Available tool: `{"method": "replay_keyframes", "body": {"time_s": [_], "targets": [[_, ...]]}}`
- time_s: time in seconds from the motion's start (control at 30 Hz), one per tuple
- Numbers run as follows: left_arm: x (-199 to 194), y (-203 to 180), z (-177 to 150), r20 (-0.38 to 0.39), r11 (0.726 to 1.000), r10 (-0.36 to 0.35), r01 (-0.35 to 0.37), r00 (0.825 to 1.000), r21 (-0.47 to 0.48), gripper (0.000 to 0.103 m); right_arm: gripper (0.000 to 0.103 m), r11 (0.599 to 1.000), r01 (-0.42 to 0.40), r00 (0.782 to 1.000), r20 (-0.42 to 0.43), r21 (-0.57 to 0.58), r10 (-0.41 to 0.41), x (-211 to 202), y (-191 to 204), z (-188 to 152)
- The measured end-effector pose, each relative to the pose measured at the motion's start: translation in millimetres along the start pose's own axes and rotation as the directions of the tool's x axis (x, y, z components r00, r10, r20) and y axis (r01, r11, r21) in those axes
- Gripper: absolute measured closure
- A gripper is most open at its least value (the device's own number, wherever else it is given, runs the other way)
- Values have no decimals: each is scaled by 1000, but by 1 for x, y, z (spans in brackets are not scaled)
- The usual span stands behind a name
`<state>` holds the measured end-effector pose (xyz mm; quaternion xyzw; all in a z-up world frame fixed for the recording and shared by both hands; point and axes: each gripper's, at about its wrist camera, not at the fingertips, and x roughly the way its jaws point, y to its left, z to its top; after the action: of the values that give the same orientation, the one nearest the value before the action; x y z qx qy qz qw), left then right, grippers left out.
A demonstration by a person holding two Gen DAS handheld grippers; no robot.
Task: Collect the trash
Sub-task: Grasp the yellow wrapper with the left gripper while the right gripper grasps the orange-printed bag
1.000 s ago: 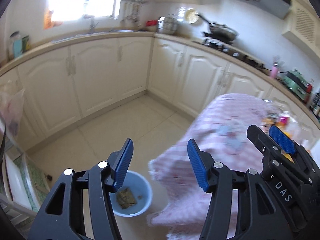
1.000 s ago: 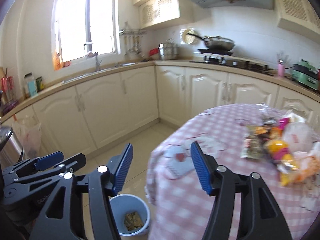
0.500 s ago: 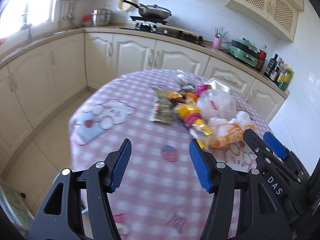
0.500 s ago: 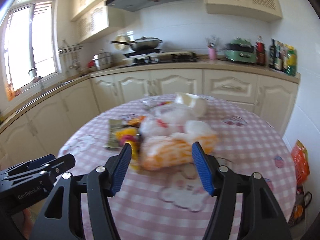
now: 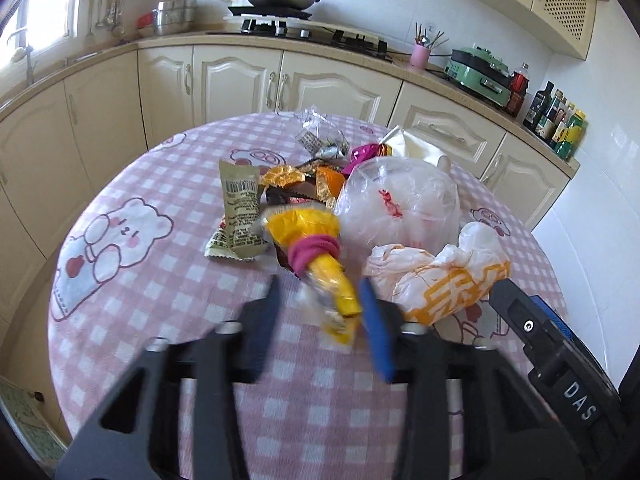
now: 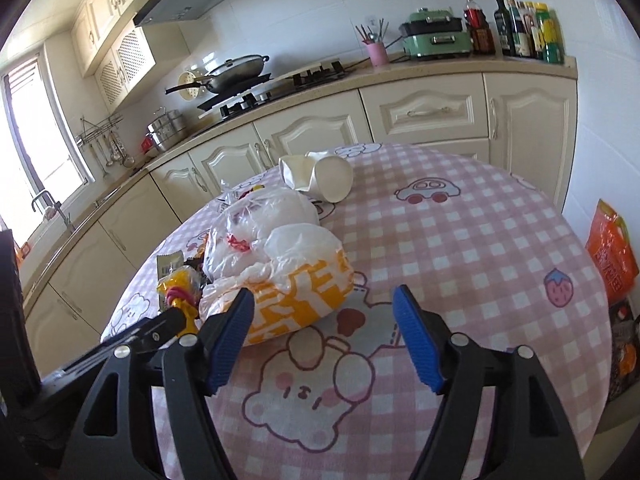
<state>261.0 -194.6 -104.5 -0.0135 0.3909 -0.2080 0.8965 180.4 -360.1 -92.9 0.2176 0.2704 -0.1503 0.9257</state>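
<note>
Left gripper (image 5: 320, 312) closing around yellow wrapper's (image 5: 320, 256) near end, long axis running away along the counter (image 5: 160, 280); right gripper (image 6: 324, 336) opening, empty, orange bag (image 6: 296, 292) just ahead-left.

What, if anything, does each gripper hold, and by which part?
The left gripper is closing on the narrow lower end of the yellow wrapper tied with a pink band; a firm hold cannot be confirmed. The right gripper is opening and holds nothing.
</note>
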Motion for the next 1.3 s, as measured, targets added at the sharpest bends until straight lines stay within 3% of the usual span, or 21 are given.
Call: {"method": "replay_keyframes", "body": {"time_s": [0.1,0.23,0.5,0.53,0.57,0.7,0.77,0.83,0.87,1.1,1.3], "targets": [[0,5,-2,8,999,-31,31,999,-20,91,29,999,-35,999,-32,37,36,10,-1,1],[-8,10,-3,41,999,-46,47,998,-20,92,23,992,-60,996,-66,109,67,23,-2,1],[-25,14,-3,74,998,-56,57,996,-2,93,21,980,-81,990,-103,184,101,48,1,7],[-28,14,-3,79,998,-57,57,995,-1,93,26,980,-82,989,-103,180,102,49,2,7],[-31,16,-3,83,998,-59,59,995,-1,93,43,981,-87,989,-103,176,106,49,3,7],[-45,21,-4,107,998,-67,68,992,-1,93,49,985,-102,989,-94,140,115,43,8,7],[-54,24,-5,122,997,-71,72,990,-3,93,64,989,-93,992,-70,115,102,35,12,7],[-64,29,-6,140,997,-74,75,987,-4,93,65,995,-71,997,-29,73,73,18,20,6],[-68,32,-7,145,997,-74,76,987,-7,93,71,997,-64,998,-16,48,64,12,24,6],[-103,61,-15,190,996,-58,69,980,-50,93,73,994,-92,994,47,-61,95,-28,56,2],[-134,103,-23,229,994,-2,27,973,-104,93,73,970,-184,979,55,-157,194,-53,116,-5]]}}
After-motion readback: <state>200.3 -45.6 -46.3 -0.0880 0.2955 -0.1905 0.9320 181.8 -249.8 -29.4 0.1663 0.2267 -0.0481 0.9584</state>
